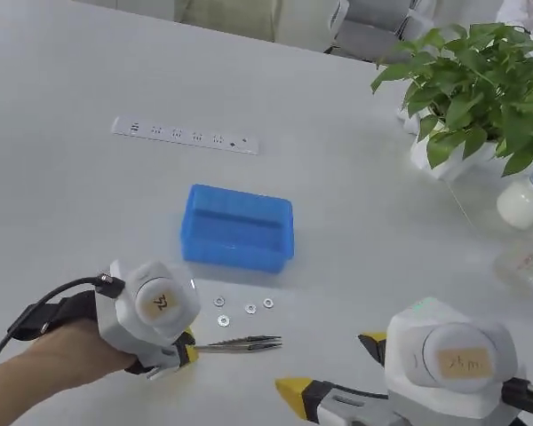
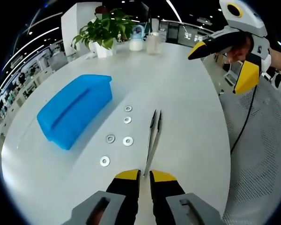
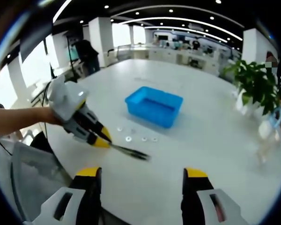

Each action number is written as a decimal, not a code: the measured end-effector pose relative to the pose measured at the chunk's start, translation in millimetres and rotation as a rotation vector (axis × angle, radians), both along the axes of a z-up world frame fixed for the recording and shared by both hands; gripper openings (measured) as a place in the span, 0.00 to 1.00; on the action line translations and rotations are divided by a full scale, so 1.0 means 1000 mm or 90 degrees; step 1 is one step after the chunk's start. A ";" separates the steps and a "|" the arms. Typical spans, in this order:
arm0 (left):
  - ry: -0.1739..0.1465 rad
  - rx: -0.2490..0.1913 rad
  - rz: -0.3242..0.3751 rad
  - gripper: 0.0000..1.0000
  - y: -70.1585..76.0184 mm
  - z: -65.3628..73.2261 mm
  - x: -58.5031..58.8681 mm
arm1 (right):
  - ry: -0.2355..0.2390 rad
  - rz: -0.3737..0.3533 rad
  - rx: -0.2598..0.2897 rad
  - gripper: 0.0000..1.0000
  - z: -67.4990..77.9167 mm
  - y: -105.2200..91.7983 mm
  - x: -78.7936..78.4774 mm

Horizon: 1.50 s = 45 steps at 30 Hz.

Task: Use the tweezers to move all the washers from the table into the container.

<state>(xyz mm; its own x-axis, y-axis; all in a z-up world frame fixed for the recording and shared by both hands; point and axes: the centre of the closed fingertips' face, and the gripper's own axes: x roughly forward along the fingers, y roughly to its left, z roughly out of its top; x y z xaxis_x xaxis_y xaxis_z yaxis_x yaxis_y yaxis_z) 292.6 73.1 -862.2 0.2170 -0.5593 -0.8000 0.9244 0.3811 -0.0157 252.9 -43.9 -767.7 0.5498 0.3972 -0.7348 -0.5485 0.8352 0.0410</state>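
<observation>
L tool [image 2: 145, 176] clamping tweezers [image 2: 152, 138], washers [image 2: 127, 140] beside blue bin [image 2: 75, 110], R tool [image 3: 142, 172] agape

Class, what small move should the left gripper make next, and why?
Probably swing the tweezers, clamped in the left gripper, sideways to a nearby washer and straddle it: the tips lie beside the washers, hold none, and the blue container looks empty.

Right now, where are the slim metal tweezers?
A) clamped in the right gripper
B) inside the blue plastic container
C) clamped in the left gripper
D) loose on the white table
C: the left gripper is shut on the handle end of the tweezers.
</observation>
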 end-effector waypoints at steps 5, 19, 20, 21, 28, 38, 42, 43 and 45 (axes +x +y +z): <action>-0.004 0.005 -0.016 0.00 0.000 0.000 -0.003 | -0.004 0.010 -0.002 0.67 0.003 0.004 0.000; -0.069 -0.015 -0.031 0.00 0.004 0.050 -0.013 | -0.042 0.061 0.010 0.61 0.017 0.029 -0.002; -0.074 -0.016 -0.026 0.00 0.004 0.054 -0.013 | -0.041 0.065 0.013 0.61 0.017 0.031 -0.003; -0.081 -0.019 -0.017 0.00 0.004 0.060 -0.014 | -0.037 0.071 0.020 0.61 0.016 0.036 -0.004; -0.100 -0.017 -0.027 0.00 0.004 0.074 -0.027 | -0.023 0.124 0.011 0.57 0.008 0.055 -0.011; -0.106 -0.054 -0.013 0.00 0.000 0.104 -0.043 | -0.003 0.172 0.032 0.46 0.002 0.079 -0.019; -0.116 -0.056 -0.019 0.00 -0.001 0.112 -0.047 | -0.001 0.182 0.048 0.41 0.002 0.087 -0.019; -0.118 -0.055 -0.023 0.00 -0.001 0.114 -0.049 | 0.001 0.187 0.053 0.38 0.001 0.089 -0.020; -0.121 -0.059 -0.031 0.00 -0.002 0.116 -0.052 | 0.005 0.198 0.054 0.32 -0.003 0.094 -0.022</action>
<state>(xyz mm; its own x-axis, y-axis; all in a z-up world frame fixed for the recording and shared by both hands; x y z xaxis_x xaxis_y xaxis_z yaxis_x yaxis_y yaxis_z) 240.7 71.1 -746.0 0.3302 -0.6415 -0.6924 0.9312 0.3414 0.1278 231.0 49.6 -770.3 0.3869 0.6058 -0.6952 -0.7768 0.6203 0.1083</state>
